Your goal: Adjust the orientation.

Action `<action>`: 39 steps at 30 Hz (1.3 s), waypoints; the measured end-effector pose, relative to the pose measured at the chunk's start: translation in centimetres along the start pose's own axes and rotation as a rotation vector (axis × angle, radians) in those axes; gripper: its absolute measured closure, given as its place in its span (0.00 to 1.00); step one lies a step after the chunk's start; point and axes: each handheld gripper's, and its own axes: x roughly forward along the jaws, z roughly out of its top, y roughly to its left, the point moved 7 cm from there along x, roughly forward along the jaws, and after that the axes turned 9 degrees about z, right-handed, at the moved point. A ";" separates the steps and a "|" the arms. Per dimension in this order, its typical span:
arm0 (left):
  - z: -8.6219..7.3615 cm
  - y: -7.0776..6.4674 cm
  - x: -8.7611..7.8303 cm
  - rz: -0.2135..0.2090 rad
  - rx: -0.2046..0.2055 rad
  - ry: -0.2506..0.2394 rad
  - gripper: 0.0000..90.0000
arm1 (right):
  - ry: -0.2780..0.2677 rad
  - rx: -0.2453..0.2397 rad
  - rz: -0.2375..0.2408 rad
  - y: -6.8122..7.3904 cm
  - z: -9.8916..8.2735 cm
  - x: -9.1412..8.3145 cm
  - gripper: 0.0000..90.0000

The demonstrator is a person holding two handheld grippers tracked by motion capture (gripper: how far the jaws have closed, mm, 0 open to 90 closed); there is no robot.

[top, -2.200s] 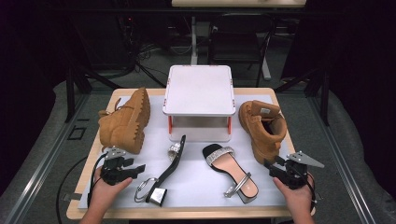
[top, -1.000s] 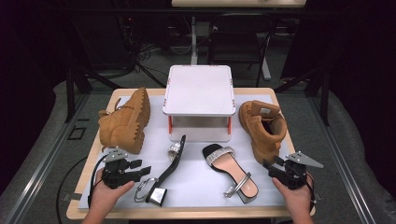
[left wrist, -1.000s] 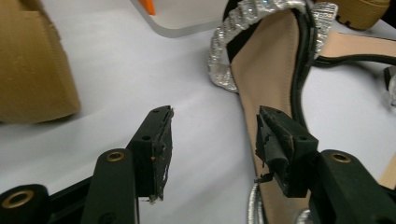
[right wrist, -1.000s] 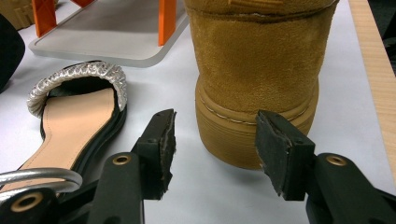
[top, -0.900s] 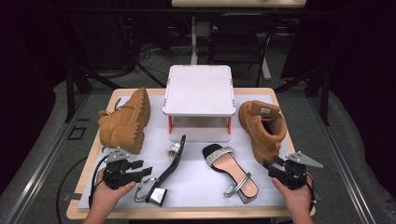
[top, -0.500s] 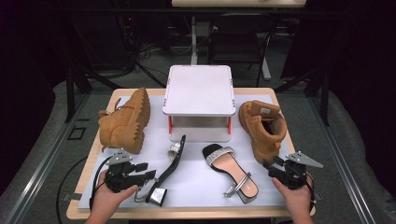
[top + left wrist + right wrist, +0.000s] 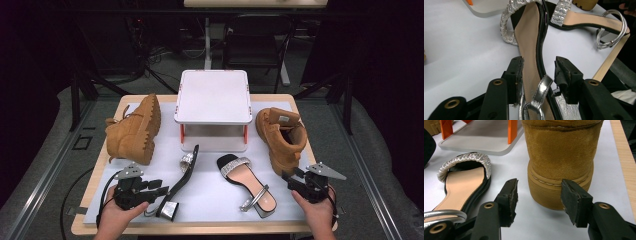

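A black sandal [image 7: 184, 172] with a silver strap lies on its side on the white mat, its heel end toward me. My left gripper [image 7: 160, 189] has its jaws on either side of that heel end. They have just been closing. In the left gripper view the sandal's sole [image 7: 531, 50] runs between the jaws of the left gripper [image 7: 537, 75]; the left pad is at the sole's edge and a small gap remains at the right pad. My right gripper [image 7: 295, 181] stands open near the upright tan boot [image 7: 282, 137], whose rounded end [image 7: 560, 170] lies just beyond the pads.
A second sandal [image 7: 246, 182] lies flat between the two grippers. Another tan boot [image 7: 132, 130] lies on its side at the left. A white stand [image 7: 212, 97] on orange legs occupies the middle back. The table's wooden edge [image 7: 200, 231] runs close to my hands.
My left gripper has slid right onto the heel end of the sandal lying on its side, and its jaws have narrowed around it. The right gripper has stayed put.
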 end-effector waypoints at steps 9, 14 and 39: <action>-0.3 -0.5 0.3 -0.013 0.009 0.017 0.74 | 0.004 -0.002 -0.001 0.0 0.0 0.0 0.53; -0.4 -0.6 0.5 -0.017 0.022 0.024 0.79 | 0.001 0.000 0.001 0.0 0.0 0.0 0.53; 0.2 -2.8 1.0 -0.055 0.090 0.012 0.89 | 0.001 0.000 -0.001 0.0 0.0 0.1 0.52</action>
